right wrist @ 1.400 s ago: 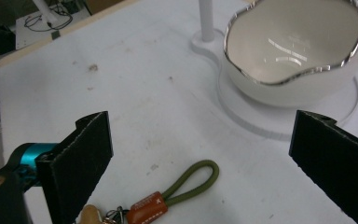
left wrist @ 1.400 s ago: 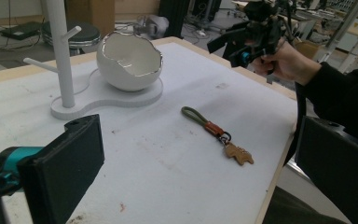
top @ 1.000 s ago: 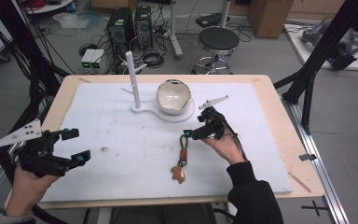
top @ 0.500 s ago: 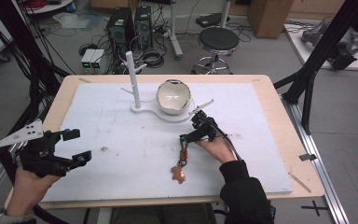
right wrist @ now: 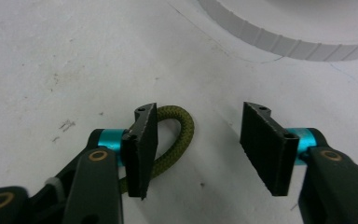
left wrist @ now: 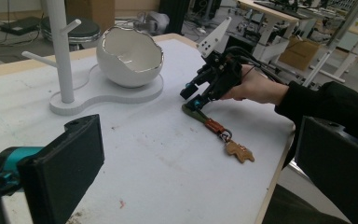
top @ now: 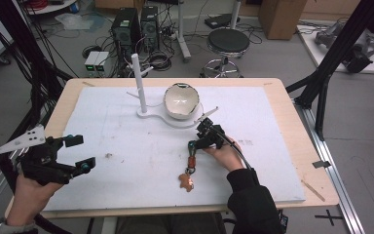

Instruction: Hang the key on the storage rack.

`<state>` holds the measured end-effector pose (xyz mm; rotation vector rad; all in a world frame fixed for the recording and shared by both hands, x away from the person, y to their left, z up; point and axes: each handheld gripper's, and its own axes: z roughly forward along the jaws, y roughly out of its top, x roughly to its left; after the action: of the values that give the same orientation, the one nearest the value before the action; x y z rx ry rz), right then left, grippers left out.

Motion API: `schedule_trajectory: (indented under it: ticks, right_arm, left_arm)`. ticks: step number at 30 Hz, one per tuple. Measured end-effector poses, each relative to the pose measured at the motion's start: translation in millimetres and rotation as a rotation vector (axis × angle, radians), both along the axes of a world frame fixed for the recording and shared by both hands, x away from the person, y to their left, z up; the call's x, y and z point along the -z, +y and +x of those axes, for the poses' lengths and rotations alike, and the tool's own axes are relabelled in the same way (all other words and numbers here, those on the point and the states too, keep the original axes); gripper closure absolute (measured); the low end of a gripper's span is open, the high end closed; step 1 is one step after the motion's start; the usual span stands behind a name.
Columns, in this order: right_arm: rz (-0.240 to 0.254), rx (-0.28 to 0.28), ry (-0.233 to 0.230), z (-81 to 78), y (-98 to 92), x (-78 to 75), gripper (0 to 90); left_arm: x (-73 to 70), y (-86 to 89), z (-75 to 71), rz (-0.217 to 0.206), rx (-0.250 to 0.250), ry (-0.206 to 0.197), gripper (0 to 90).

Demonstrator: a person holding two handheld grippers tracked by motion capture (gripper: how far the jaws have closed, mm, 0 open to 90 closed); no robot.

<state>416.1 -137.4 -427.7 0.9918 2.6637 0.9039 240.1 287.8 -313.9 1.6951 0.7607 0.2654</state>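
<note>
A keychain lies on the white mat: an olive cord loop, a brown leather tab and a gingerbread-shaped charm. My right gripper is low over the loop end and open. In the right gripper view the cord curls round the left jaw's inner face, and the gap between the jaws holds little else. The left gripper view shows this gripper tipped down onto the cord, with the keychain trailing toward the table's front. My left gripper hovers open at the mat's left, holding nothing.
A white stand with an upright peg post and a flat base carries an egg-shaped white bowl just behind the right gripper. The mat covers most of the wooden table.
My right gripper has shifted left and lower onto the cord loop's end. The keychain and my left gripper have stayed put.
</note>
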Motion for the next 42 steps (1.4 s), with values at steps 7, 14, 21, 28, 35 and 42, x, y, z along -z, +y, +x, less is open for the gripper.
schedule_trajectory:
  ticks: [7,14,21,28,35,42]
  right_arm:
    - [-0.036,-0.013,-0.041,-7.9,5.7,-0.2,59.0]
    - [-0.023,-0.050,-0.027,-12.0,8.4,-1.3,82.2]
    - [-0.005,-0.054,-0.017,-10.6,5.4,-3.9,83.6]
    - [0.111,-0.043,-0.107,-20.2,-6.7,-36.8,84.6]
    - [0.213,-0.009,-0.248,-34.3,-24.5,-80.4,85.1]
    - [0.268,-0.009,-0.353,-49.1,-28.8,-132.4,85.1]
  left_arm:
    - [-0.6,-0.7,-0.5,0.002,-0.005,-0.003,1.7]
    - [-0.1,-0.9,-0.3,0.005,-0.003,-0.001,1.7]
    - [-0.6,-0.1,-0.5,0.004,-0.009,-0.002,1.7]
    - [-0.9,0.7,-0.6,0.007,-0.011,-0.004,1.7]
    - [-1.2,-0.1,-1.1,0.004,-0.023,-0.011,1.7]
    - [-2.0,1.8,-1.4,0.006,-0.026,-0.014,1.7]
